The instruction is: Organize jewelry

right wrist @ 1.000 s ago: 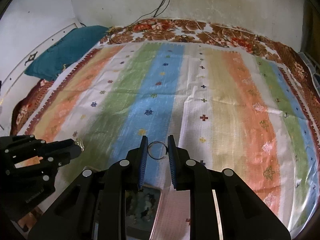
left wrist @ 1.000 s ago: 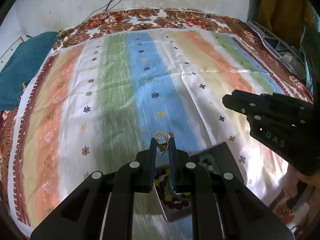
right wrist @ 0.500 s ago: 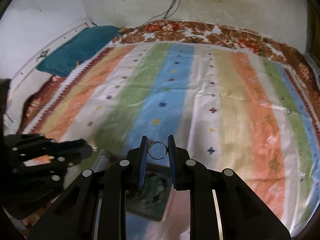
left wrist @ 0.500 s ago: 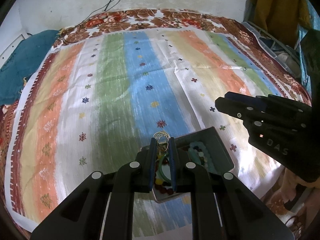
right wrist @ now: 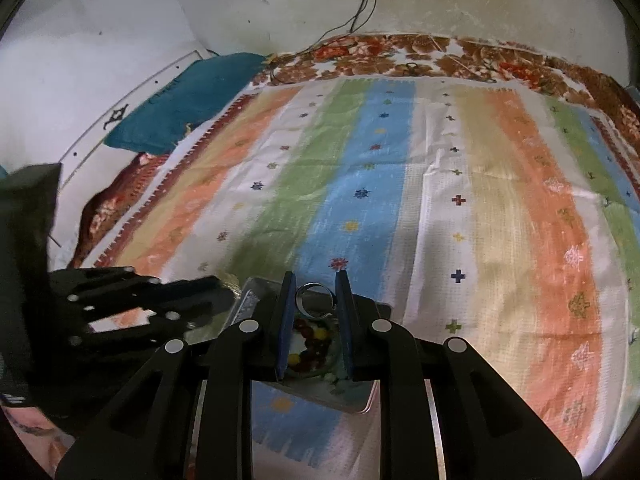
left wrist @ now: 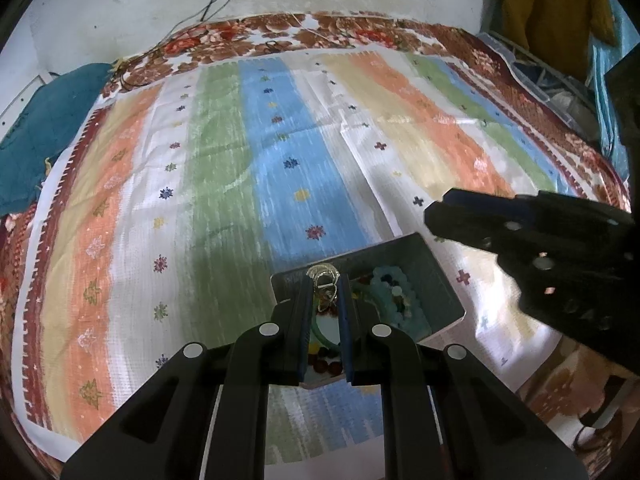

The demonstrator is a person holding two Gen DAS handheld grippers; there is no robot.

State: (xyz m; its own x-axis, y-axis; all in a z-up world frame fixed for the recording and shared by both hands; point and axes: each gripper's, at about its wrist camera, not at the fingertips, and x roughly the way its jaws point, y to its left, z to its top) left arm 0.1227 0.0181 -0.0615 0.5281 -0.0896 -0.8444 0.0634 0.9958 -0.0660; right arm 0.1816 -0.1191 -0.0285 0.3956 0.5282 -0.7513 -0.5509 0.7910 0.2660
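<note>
My left gripper is shut on a small gold earring and holds it over the far part of a grey metal jewelry box. The box holds a green bangle, a pale bead bracelet and dark red beads. My right gripper is shut on a silver ring, above the same box, which shows under its fingers. The right gripper also shows at the right of the left wrist view; the left gripper shows at the left of the right wrist view.
The box sits near the front edge of a striped bedspread on a bed. A teal pillow lies at the far left. A floral blanket and white wall with cables are behind. Clutter lies at the right.
Both grippers have moved back toward the front edge with their jewelry, so the box now lies under both sets of fingertips. Both grips are unchanged.
</note>
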